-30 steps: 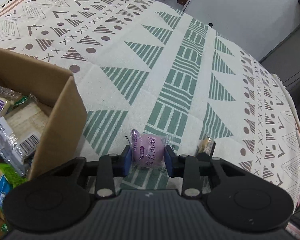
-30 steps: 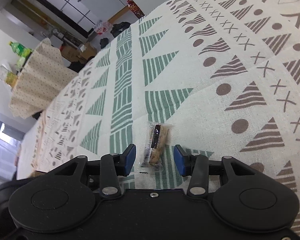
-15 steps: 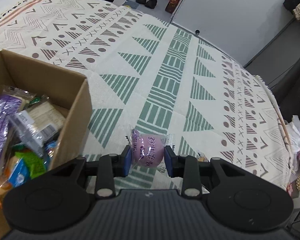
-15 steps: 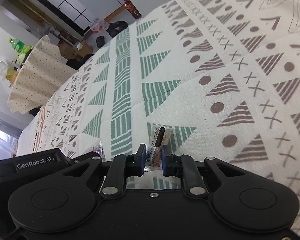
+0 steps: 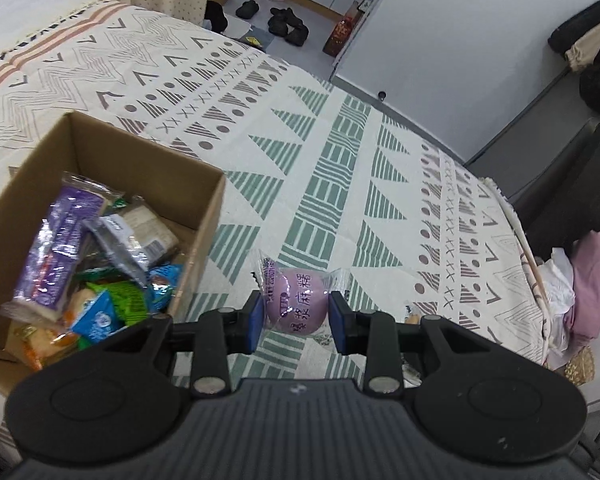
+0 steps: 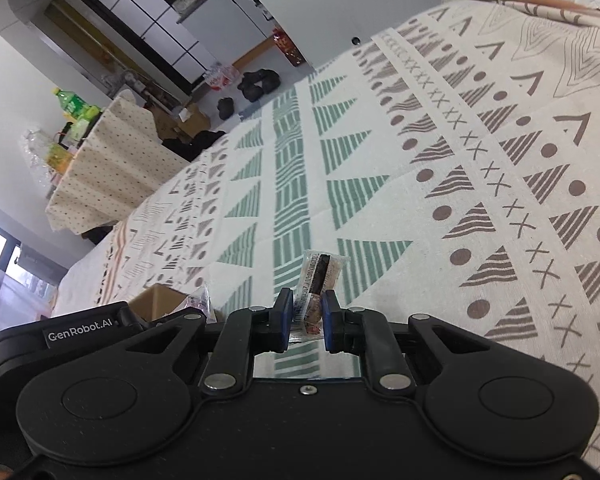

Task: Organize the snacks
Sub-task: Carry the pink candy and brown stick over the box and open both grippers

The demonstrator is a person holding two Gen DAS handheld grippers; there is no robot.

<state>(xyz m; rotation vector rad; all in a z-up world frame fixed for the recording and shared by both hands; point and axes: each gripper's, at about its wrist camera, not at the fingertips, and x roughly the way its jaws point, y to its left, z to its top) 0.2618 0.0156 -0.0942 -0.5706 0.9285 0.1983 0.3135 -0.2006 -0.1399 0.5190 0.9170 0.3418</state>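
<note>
Left hand-held gripper, lower centre of frame, grips a purple snack above the patterned tabletop. The box of snacks stands at left. Right hand-held gripper is clenched on a wrapped bar, lower centre.

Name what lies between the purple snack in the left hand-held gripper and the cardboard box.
Only bare patterned cloth lies between the purple snack and the cardboard box, seen in the left wrist view.
</note>
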